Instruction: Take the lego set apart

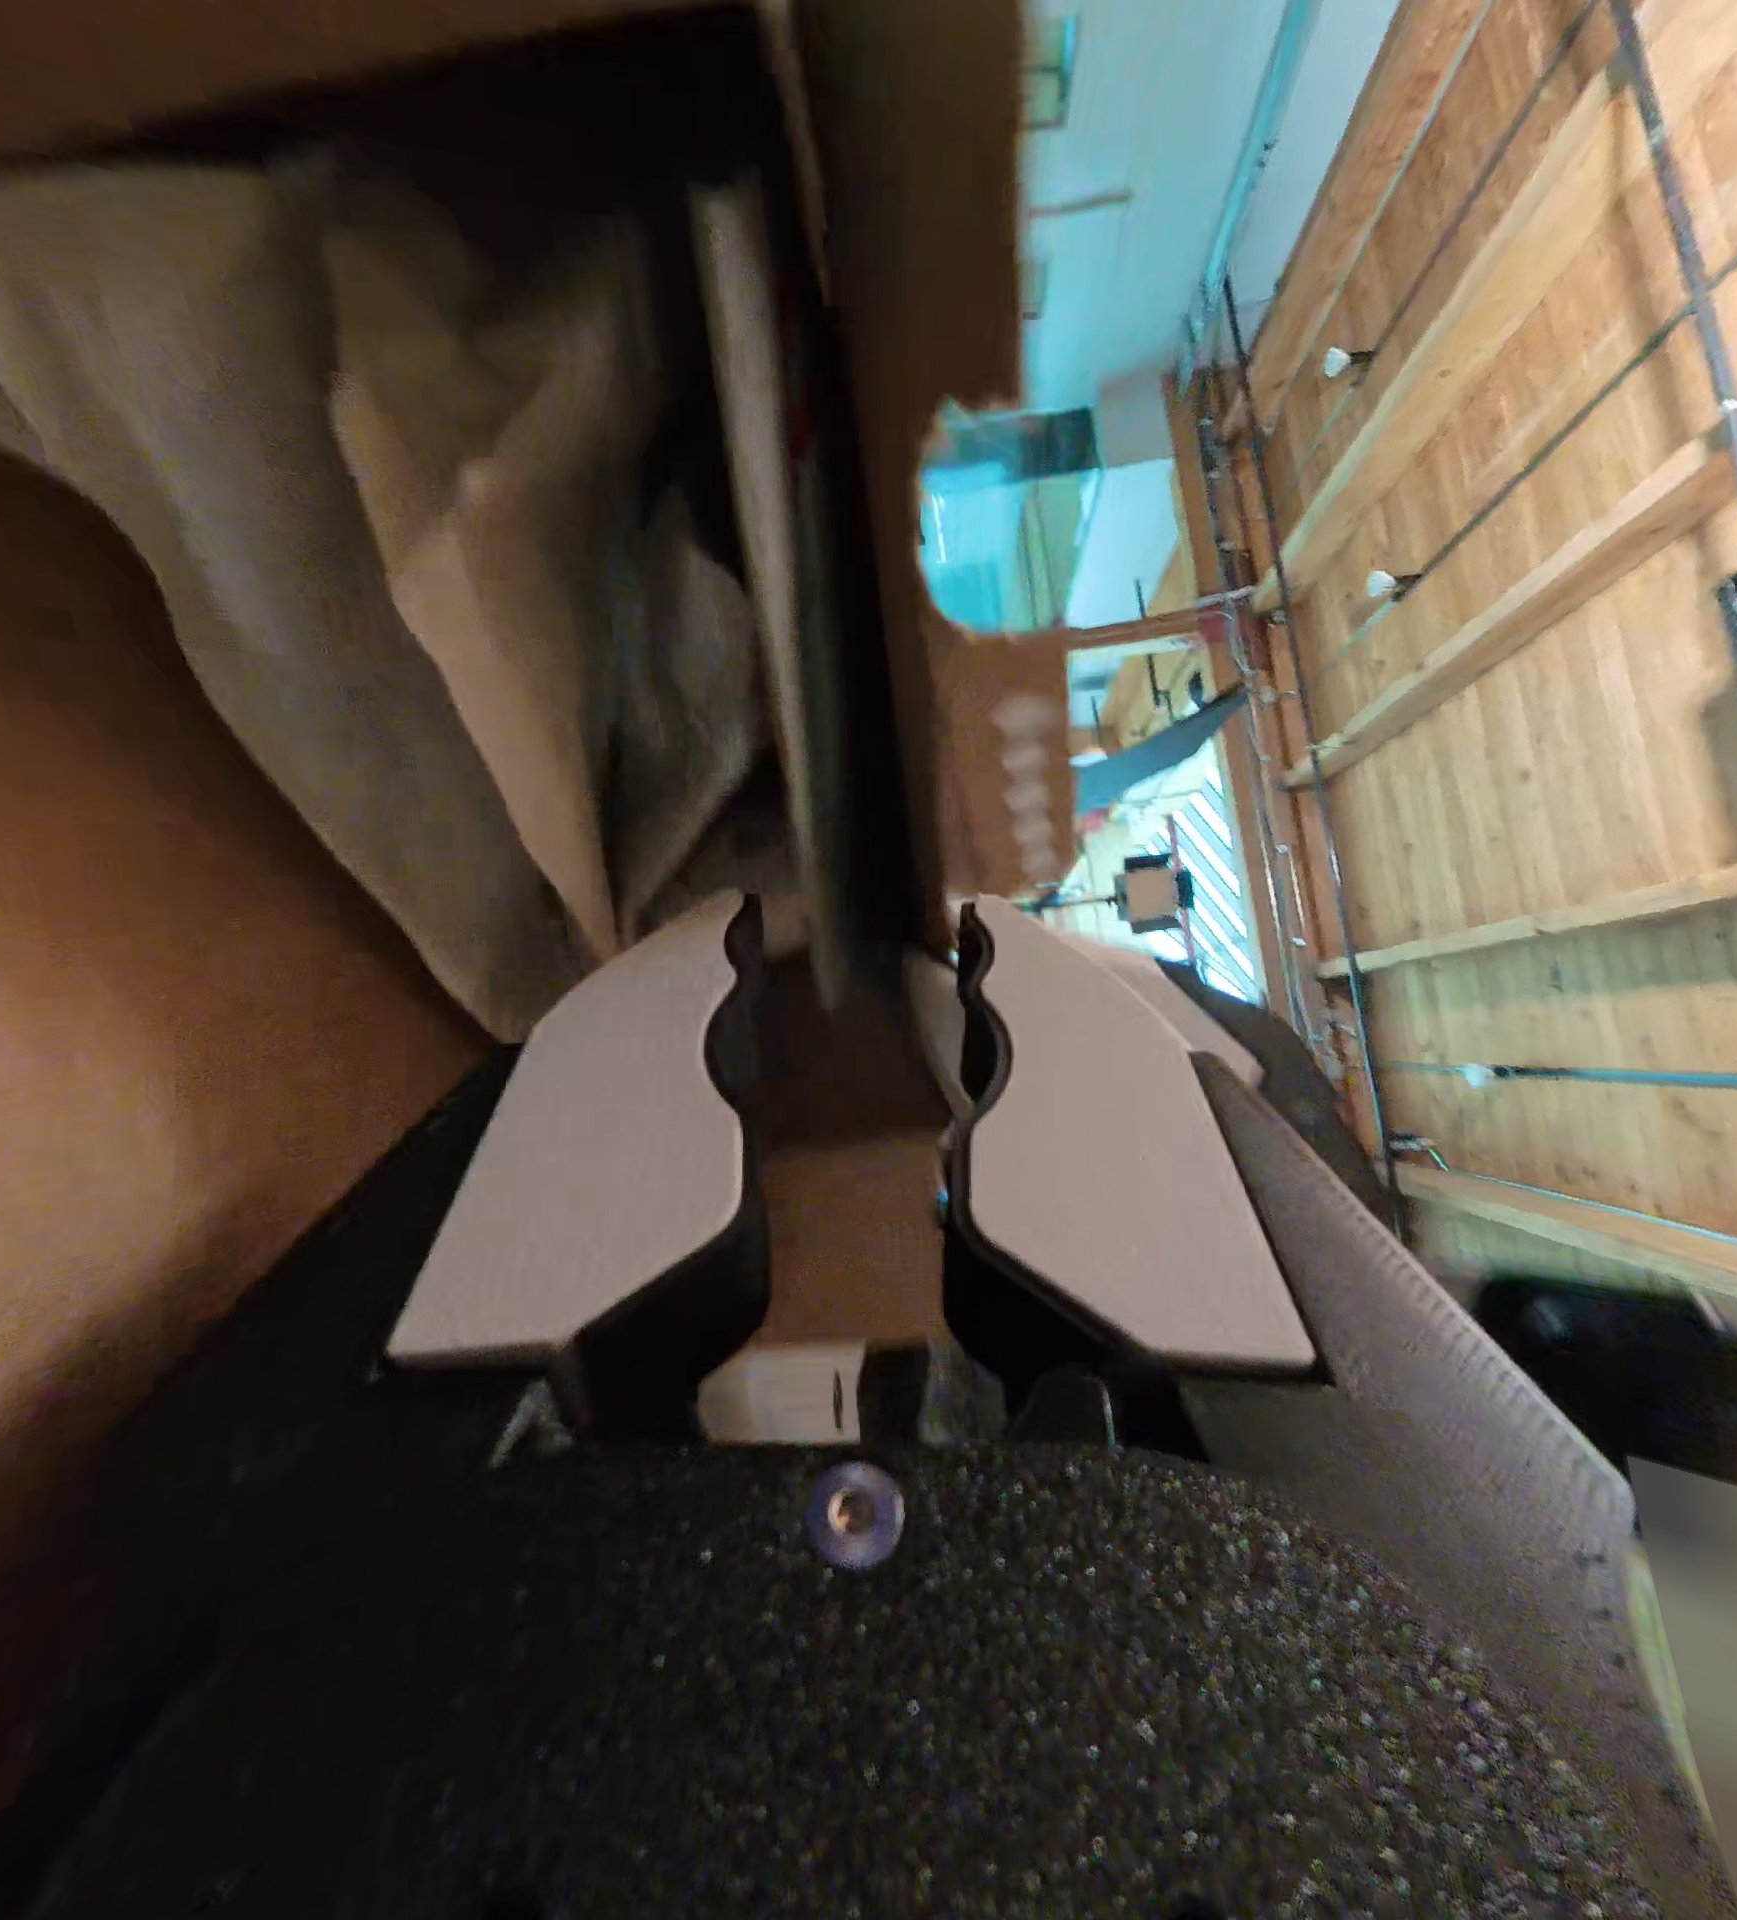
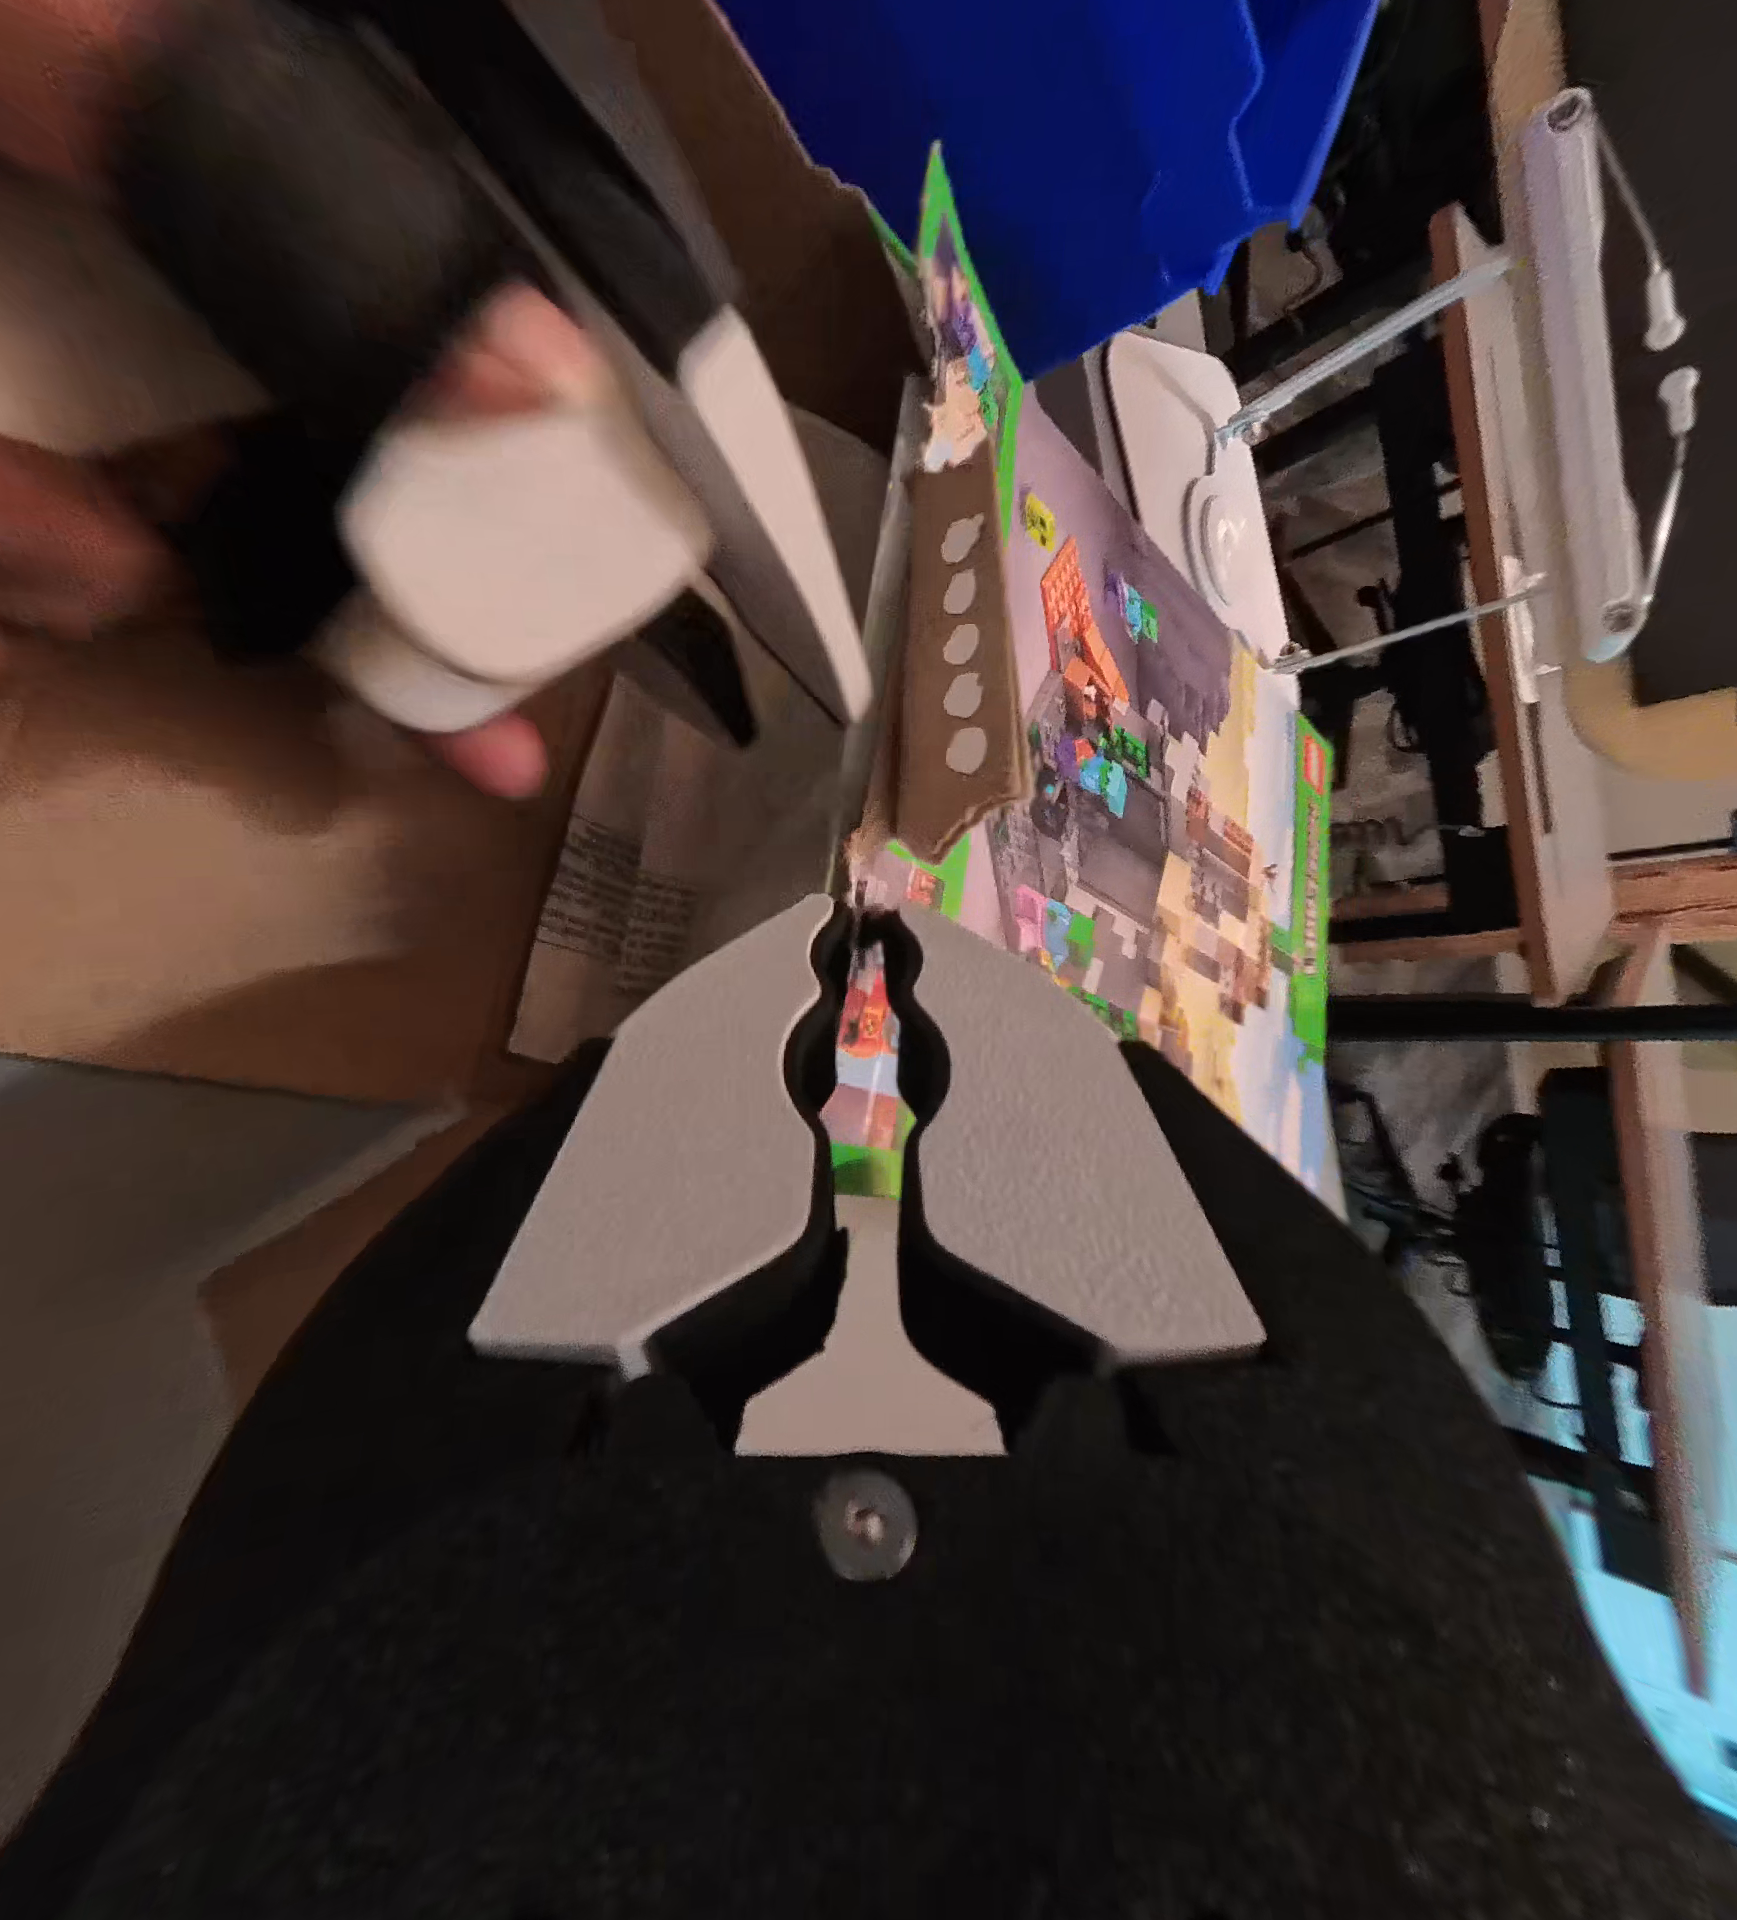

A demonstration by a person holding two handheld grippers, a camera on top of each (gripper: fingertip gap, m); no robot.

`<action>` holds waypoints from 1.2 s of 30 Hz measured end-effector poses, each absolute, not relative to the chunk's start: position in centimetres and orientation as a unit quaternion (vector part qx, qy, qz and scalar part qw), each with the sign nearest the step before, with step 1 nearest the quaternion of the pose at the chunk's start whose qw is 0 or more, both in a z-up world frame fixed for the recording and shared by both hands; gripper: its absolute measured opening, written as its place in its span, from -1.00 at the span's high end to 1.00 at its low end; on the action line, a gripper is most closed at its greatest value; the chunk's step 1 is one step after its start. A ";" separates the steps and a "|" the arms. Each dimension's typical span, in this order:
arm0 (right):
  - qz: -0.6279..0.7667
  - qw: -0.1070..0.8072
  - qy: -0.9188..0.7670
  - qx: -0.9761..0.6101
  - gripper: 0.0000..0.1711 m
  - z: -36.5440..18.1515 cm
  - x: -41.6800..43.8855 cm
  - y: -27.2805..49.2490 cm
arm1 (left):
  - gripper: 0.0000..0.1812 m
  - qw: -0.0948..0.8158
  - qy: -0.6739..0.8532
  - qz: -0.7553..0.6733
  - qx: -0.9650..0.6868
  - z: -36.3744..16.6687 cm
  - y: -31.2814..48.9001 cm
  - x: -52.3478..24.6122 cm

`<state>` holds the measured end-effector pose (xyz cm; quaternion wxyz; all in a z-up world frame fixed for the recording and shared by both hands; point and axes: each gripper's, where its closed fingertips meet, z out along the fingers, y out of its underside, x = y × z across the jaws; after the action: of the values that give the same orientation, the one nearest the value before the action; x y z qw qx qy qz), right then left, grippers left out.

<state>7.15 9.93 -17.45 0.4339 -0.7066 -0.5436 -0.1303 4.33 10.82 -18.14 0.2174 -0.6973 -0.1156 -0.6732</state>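
Right gripper (image 2: 866, 940) pinching the torn edge of the colourful lego box (image 2: 1134, 790), stretching toward 1 o'clock. Left gripper (image 1: 856, 925) parted around a brown cardboard flap (image 1: 848, 1164), crumpled bag (image 1: 344, 499) at 10 o'clock.

Workshop: bare timber wall (image 1: 1529, 623), cables (image 1: 1269, 727).

In the right wrist view, the right tongs (image 2: 864, 935) are closing on the near edge of the lego box's (image 2: 1186, 790) torn flap (image 2: 957, 675). The left tongs (image 2: 802, 644) are reaching in from the left, touching that flap farther along. In the left wrist view, the left tongs (image 1: 859, 925) are straddling the box wall (image 1: 843, 1049), with bags (image 1: 376, 499) lying inside to its left.
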 end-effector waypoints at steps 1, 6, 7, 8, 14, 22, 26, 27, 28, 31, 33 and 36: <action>-0.119 0.437 -0.538 -0.711 0.92 -17.4 7.1 9.9 | 0.60 0.215 -0.102 -0.682 -0.692 -17.3 9.4 3.7; -0.039 0.492 -0.486 -0.721 0.90 -14.9 7.0 8.8 | 0.66 0.356 0.057 -0.590 -0.722 -13.6 6.7 -3.0; -0.021 0.501 -0.473 -0.724 0.87 -14.0 7.2 8.4 | 0.66 0.398 0.094 -0.533 -0.741 -13.7 7.6 -4.9; -0.001 0.510 -0.460 -0.727 0.82 -13.2 7.5 7.8 | 0.66 0.425 0.130 -0.475 -0.759 -14.0 8.7 -6.8; 0.064 0.501 -0.423 -0.752 0.77 -14.3 12.1 3.9 | 0.57 0.389 0.349 -0.275 -0.807 -19.8 12.7 -11.4; 0.104 0.442 -0.396 -0.798 0.55 -21.4 8.2 -0.3 | 0.84 0.398 0.563 -0.139 -0.711 -24.3 13.2 -7.5; 0.112 0.463 -0.439 -0.761 0.62 -21.2 5.0 -0.5 | 0.75 0.403 0.642 -0.156 -0.634 -23.8 9.1 -4.7; 0.110 0.464 -0.449 -0.755 0.62 -21.1 4.8 -0.1 | 0.73 0.408 0.650 -0.168 -0.619 -23.4 8.3 -4.1; 0.112 0.468 -0.456 -0.749 0.62 -20.9 4.5 0.3 | 0.73 0.413 0.653 -0.178 -0.609 -22.9 7.9 -3.6; 0.140 0.477 -0.454 -0.739 0.68 -20.2 4.1 1.8 | 0.72 0.414 0.656 -0.159 -0.611 -22.5 9.2 -3.3; 0.120 0.463 -0.453 -0.752 0.70 -20.2 4.8 2.7 | 0.80 0.387 0.654 -0.182 -0.624 -21.9 8.8 -3.7; 0.075 0.474 -0.446 -0.755 0.71 -19.2 6.4 2.8 | 0.78 0.413 0.629 -0.220 -0.621 -18.1 8.4 -5.4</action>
<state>6.39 2.80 -19.17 0.4741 -0.7555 -0.4460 0.0749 -5.36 8.40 -18.13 0.4126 -0.6210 0.6291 -0.2196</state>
